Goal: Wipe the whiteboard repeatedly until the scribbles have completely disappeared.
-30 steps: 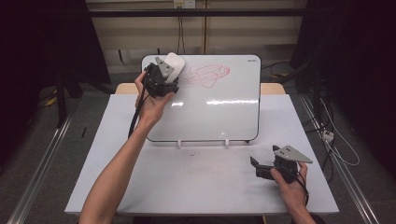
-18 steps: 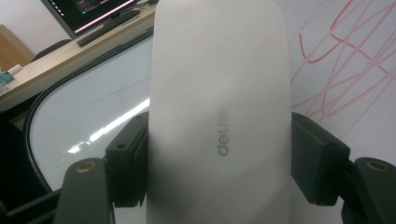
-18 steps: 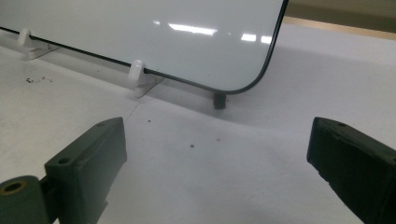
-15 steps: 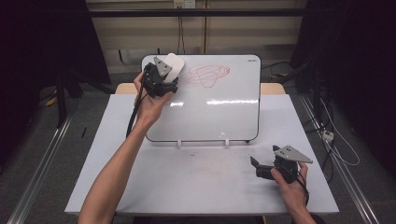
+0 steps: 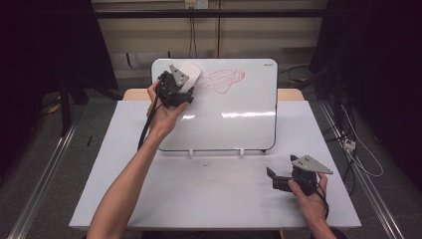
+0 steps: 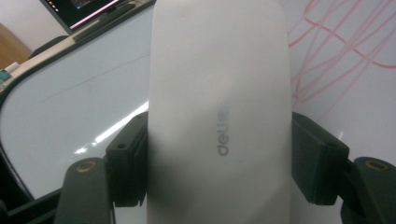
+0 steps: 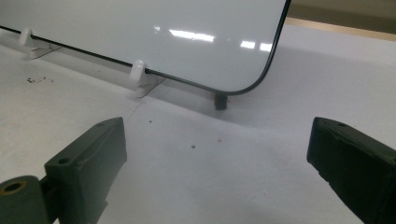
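The large white rectangular tabletop [image 5: 214, 199] takes up the lower centre of the high view. Propped on it, in the middle of the frame, stands a glossy white dry-erase board with a thin black rim [image 5: 234, 119], held up by small white plastic clip feet [image 7: 138, 71] along its lower edge. A loose red marker scribble [image 5: 225, 79] sits in the board's upper centre.

The left gripper [image 5: 180, 79] is at the board's upper left corner, just left of the scribble. Its jaws are closed partway onto a smooth white oblong plastic eraser [image 6: 219, 112], one pad on each long side, the branded back facing the camera. The eraser's face appears to lie against or very close to the board; contact cannot be confirmed.

The right gripper [image 5: 272, 178] rests low at the lower right of the high view, near the table surface and well apart from the board. Its jaws stand wide apart with nothing between them.

Handling, as a judgement: the eraser looks light and rigid, with a slick shell that could slip under a weak pinch. The present hold across the long sides, near mid-length, seems sound. The propped board may rock or slide on its feet if pressed hard.

Containers: none noted. A few dark specks [image 7: 37, 80] lie on the tabletop by the feet.
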`<action>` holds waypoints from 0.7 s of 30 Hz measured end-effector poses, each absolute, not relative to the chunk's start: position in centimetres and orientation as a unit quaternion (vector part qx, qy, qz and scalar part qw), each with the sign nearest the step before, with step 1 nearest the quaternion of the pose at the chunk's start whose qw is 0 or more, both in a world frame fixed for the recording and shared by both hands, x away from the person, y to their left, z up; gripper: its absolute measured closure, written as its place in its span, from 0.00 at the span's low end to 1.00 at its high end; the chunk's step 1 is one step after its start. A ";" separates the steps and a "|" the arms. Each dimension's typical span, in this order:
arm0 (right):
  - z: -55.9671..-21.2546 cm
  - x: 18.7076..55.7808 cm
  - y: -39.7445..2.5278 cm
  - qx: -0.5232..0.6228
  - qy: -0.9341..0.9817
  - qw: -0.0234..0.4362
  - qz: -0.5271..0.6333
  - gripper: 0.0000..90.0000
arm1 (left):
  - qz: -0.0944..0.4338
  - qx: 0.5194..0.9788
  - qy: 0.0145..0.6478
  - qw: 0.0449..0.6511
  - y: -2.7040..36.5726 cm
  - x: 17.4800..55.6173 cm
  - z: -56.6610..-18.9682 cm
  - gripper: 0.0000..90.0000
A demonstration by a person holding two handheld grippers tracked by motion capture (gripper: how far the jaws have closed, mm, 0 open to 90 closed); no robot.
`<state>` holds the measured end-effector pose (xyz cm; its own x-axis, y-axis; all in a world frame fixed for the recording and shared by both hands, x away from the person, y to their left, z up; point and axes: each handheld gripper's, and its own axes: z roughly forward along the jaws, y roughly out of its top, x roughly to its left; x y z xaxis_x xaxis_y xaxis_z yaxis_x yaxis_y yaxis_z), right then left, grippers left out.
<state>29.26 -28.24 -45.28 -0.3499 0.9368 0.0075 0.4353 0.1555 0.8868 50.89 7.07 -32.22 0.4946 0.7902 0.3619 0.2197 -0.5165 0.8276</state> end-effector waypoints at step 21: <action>-45.3 29.3 -28.1 0.489 0.702 0.292 0.427 0.06 | 0.377 0.792 0.310 0.367 6.1 49.7 -33.7 0.34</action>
<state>29.26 -28.13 -45.26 -0.3515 0.9361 0.0076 0.4378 0.1572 0.8852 49.68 6.09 -33.65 0.5243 0.7670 0.3699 0.2137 -0.5390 0.8147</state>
